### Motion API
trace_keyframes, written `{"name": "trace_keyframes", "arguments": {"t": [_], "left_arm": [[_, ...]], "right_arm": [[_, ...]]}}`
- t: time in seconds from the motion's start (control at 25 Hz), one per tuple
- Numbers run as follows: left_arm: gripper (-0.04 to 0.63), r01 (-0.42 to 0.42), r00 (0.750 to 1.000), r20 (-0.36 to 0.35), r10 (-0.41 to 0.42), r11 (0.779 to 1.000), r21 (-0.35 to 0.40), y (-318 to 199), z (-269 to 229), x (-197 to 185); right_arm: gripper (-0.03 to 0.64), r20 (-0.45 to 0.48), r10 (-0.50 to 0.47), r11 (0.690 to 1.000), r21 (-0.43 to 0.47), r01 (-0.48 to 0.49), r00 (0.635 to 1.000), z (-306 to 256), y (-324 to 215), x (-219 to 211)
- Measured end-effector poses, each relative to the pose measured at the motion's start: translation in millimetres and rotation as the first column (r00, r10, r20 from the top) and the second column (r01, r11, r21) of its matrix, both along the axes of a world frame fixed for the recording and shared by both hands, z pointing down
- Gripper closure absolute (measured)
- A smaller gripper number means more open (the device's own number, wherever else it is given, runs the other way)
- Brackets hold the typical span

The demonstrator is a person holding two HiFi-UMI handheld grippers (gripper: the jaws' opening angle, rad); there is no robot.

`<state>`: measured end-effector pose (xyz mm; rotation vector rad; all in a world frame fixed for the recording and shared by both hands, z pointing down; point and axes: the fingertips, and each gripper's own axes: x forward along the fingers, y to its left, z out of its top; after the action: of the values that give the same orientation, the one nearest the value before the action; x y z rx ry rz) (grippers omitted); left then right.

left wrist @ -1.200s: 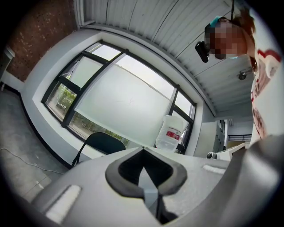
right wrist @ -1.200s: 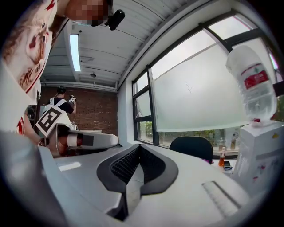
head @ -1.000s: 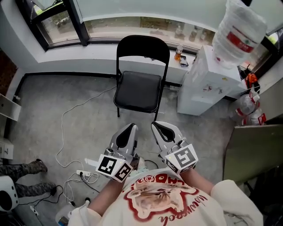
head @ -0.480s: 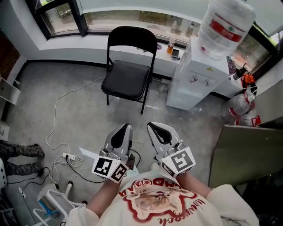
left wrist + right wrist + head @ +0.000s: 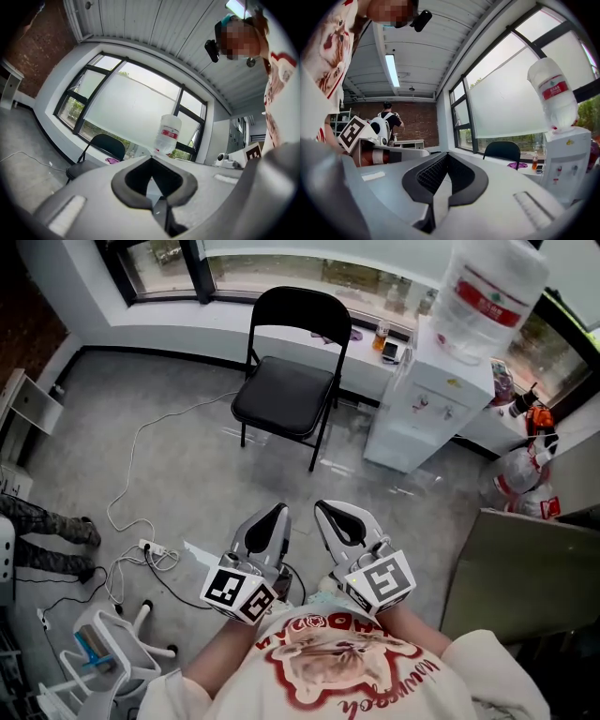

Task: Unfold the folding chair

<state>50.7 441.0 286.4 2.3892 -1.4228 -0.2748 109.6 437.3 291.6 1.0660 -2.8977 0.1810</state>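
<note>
Ahead, black folding chair (image 5: 286, 395), padded seat, rounded back, grey left hand-held gripper (image 5: 272, 518) and right hand-held gripper (image 5: 336, 514) closed, empty.

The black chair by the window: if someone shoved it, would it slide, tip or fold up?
The chair probably feels light: its legs are thin tube. Pushed low, it would likely slide on the smooth floor, as they stand spread. A shove high on the backrest might tip it.

office room with water dispenser (image 5: 427, 407)
</note>
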Motion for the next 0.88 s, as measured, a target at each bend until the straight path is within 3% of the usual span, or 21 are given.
{"name": "trace_keyframes", "arguments": {"t": [0.2, 0.44, 0.88], "left_arm": [[0.595, -0.042, 0.999, 0.029, 0.041, 0.997, 0.059, -1, -19, -4], [0.595, -0.018, 0.999, 0.037, 0.016, 0.998, 0.067, 1, -21, -39], [0.595, -0.051, 0.998, 0.027, 0.049, 0.996, 0.078, -3, -26, -62]], "right_arm": [[0.594, -0.006, 0.004, 0.999, 0.045, -0.003, 1.000, -12, 1, -15], [0.594, 0.000, 0.030, 0.995, 0.091, -0.030, 1.000, -21, 2, -39], [0.594, -0.024, 0.058, 0.996, 0.070, -0.056, 0.998, -16, -1, -60]]}}
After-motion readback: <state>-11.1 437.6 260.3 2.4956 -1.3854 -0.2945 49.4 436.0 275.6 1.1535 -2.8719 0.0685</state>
